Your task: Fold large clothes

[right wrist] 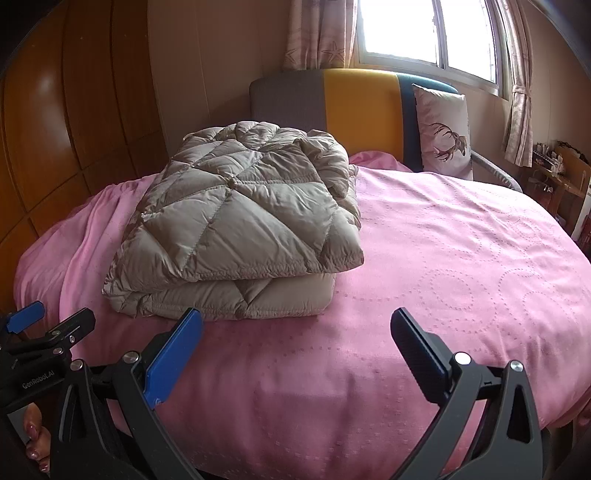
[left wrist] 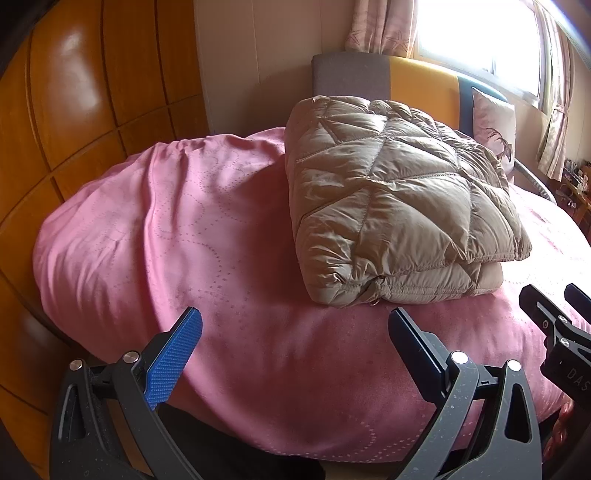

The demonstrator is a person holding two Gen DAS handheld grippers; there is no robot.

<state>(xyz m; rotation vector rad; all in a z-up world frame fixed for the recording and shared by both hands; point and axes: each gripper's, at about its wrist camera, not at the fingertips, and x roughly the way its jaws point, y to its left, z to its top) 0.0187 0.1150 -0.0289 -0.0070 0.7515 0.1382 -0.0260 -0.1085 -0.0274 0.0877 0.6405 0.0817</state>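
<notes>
A beige quilted down jacket lies folded into a thick bundle on the pink bedspread. It also shows in the right wrist view, left of centre on the bedspread. My left gripper is open and empty, held near the bed's front edge, just in front of and left of the jacket. My right gripper is open and empty, in front of the jacket's right corner. Each gripper shows at the edge of the other's view: the right gripper and the left gripper.
A headboard in grey, yellow and blue stands behind the bed. A white deer-print pillow leans on it. A wooden wardrobe runs along the left. A window with curtains and a cluttered side table are on the right.
</notes>
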